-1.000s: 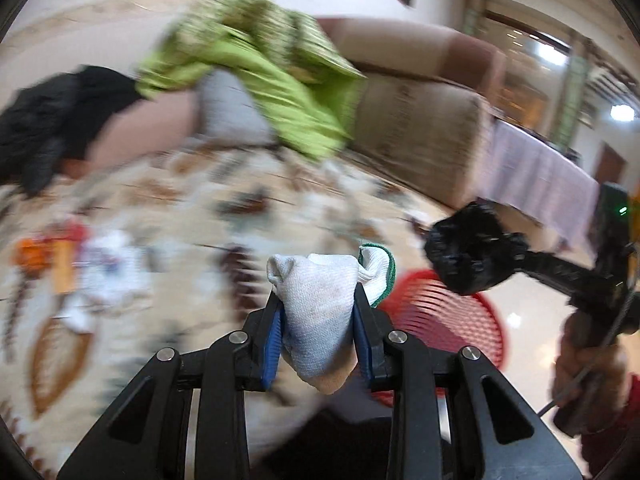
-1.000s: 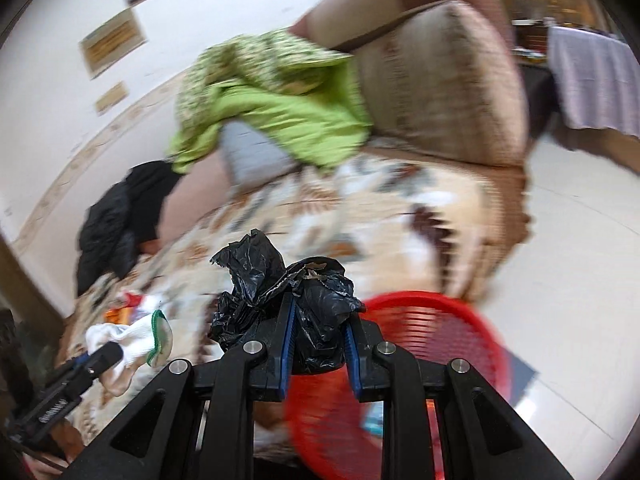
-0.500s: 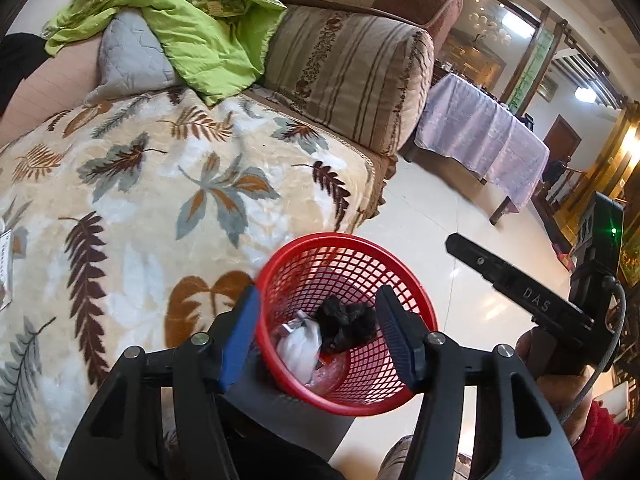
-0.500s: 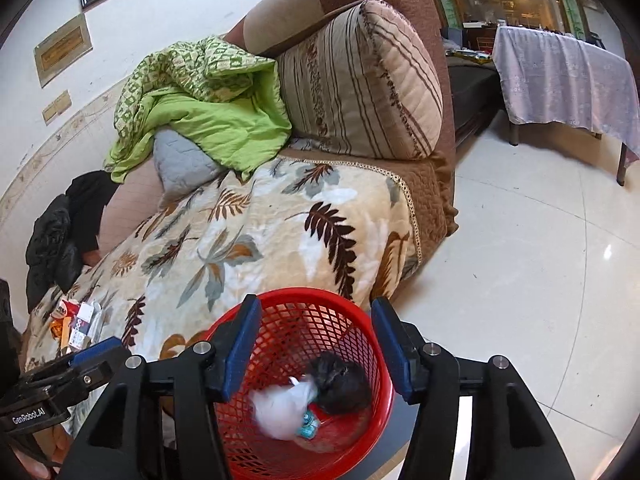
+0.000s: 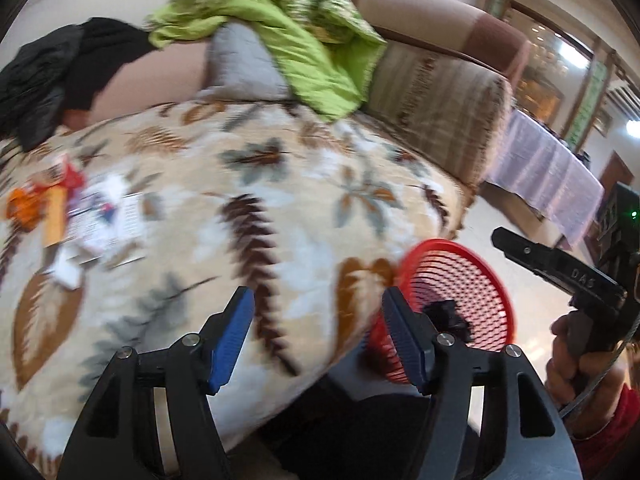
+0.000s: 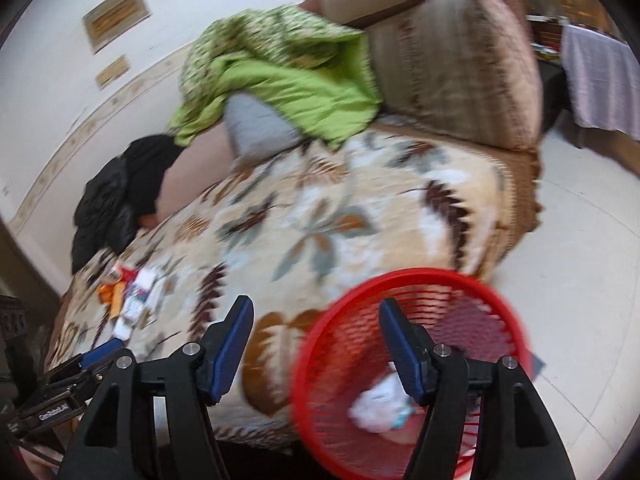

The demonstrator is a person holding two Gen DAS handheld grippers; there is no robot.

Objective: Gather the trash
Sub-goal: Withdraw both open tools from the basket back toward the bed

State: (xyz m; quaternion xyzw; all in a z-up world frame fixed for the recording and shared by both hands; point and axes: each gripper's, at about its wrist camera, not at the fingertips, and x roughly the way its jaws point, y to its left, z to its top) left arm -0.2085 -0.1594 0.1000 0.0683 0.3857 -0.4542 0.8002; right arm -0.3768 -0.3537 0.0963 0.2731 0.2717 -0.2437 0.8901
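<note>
Both loads have left the jaws since a second ago: the white cloth wad and the black bag now lie inside the red mesh basket, which stands on the floor against the sofa's front edge. Left gripper: jaws have just been opening, now wide, nothing between them; basket off to its right, bag just past the right pad. Right gripper: same, wide and empty; basket rim crosses behind its right finger, white wad below that pad. More litter sits on the leaf-print blanket, well left of both tools. Green quilt and black jacket farther back. Frames motion-blurred.
</note>
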